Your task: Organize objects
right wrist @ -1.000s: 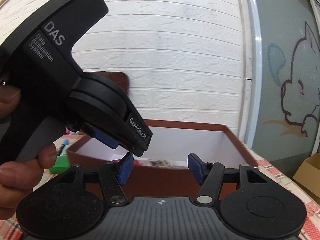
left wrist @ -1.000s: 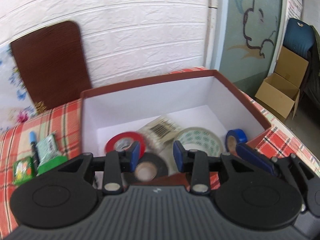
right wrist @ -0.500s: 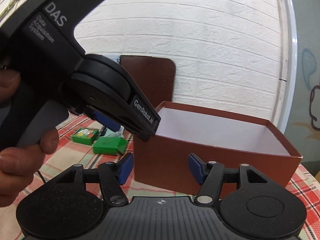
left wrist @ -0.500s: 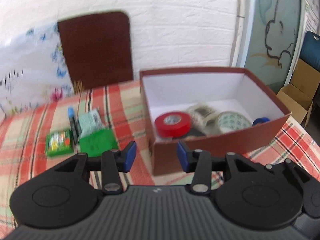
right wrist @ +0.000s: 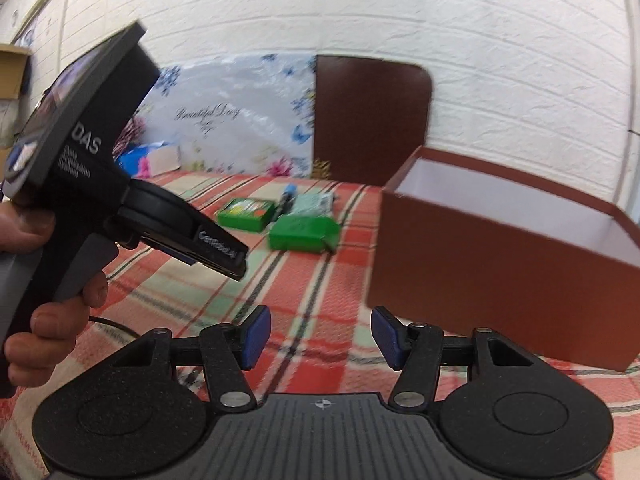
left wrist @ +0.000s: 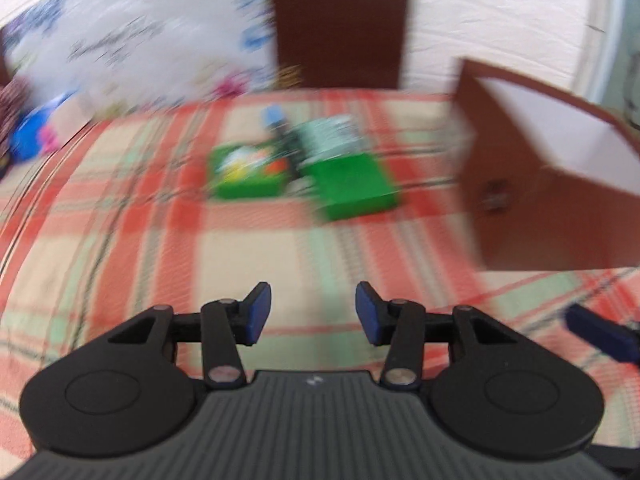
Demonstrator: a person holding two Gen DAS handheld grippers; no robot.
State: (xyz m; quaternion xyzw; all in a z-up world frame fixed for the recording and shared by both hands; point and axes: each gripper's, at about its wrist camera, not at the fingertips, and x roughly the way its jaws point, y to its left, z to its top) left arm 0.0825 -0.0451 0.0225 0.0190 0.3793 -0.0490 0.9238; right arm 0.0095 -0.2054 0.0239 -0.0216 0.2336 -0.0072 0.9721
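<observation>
While both grippers hang over the plaid tablecloth [right wrist: 304,280], neither one has anything in it: the right gripper [right wrist: 320,338] sits at 6 o'clock in its own view with the blue pads spread apart, and the left gripper [left wrist: 313,314] is just as released in its blurry view. Over at 9 o'clock from the right camera you can see the left tool's body with "DAS" printed on it and smaller lines under that I can't read, plus what looks like "GenRobot.AI" on the finger, smeared.

Further out around 12 o'clock is the leftover pile: a plain green box [right wrist: 302,233], a green box with a colourful top [right wrist: 246,213] just beside it, a marker with a blue cap [right wrist: 287,199] between them, and a pale green packet [right wrist: 314,204]. The brown box [right wrist: 500,268] stands at 2 o'clock, open-topped, white inside.

Against the brick wall there's a floral panel [right wrist: 228,120] reading "Beautiful Day" and a dark brown board [right wrist: 372,120].
</observation>
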